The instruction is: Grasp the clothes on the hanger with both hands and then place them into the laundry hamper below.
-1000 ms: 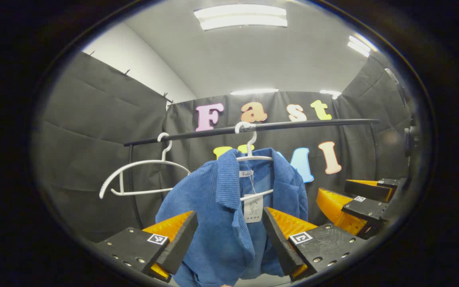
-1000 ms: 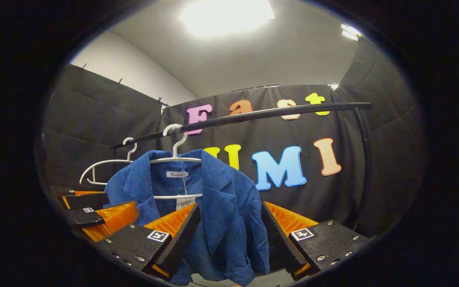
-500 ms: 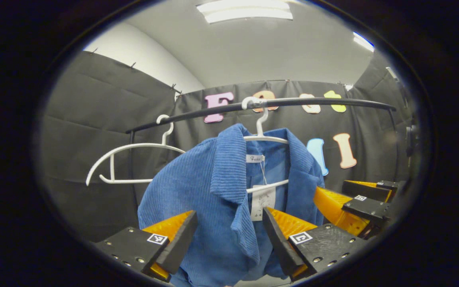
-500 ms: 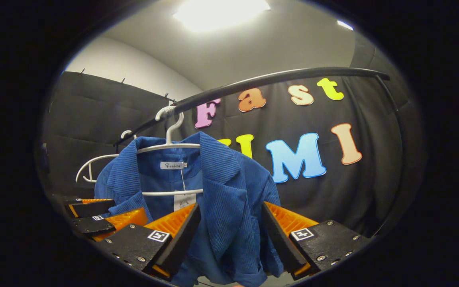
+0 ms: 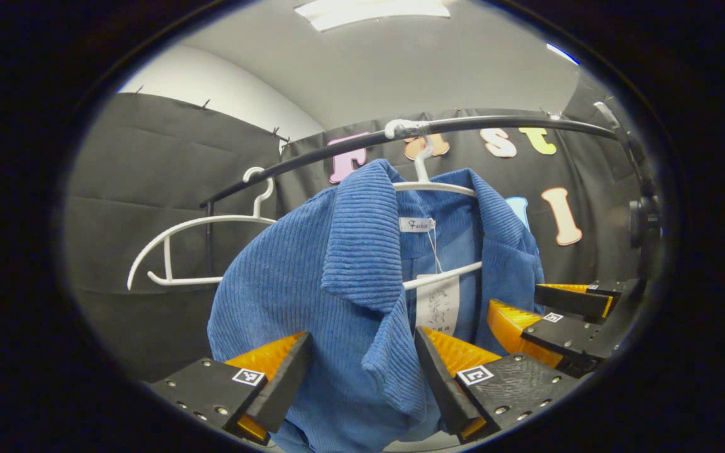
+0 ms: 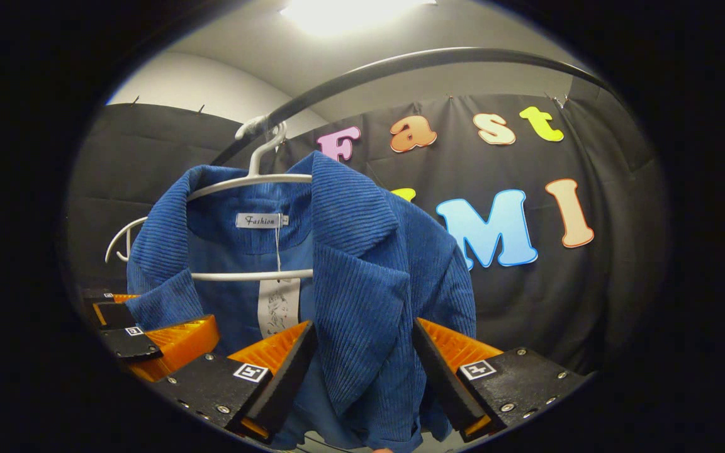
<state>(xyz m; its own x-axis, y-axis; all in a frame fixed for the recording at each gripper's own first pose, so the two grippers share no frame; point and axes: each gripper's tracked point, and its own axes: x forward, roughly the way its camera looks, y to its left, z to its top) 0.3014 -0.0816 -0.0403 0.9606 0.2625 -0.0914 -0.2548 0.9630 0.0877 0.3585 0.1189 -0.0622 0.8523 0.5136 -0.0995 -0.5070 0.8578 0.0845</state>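
Black cloth walls, black rail [image 5: 501,122] overhead. Blue ribbed corduroy jacket [image 5: 312,296] hangs on white hanger [image 5: 428,185] from rail; empty white hanger [image 5: 192,226] beside it. Left gripper [image 5: 360,371] spread wide, left lapel fabric between fingers, not pinched. Right gripper [image 6: 362,365] likewise parted around right lapel [image 6: 362,302]. Jacket hem cut off below; contact with pads unclear.

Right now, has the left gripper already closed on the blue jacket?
No. In the left gripper view the left gripper stands wide open, with the blue jacket's front panel hanging between its fingers.
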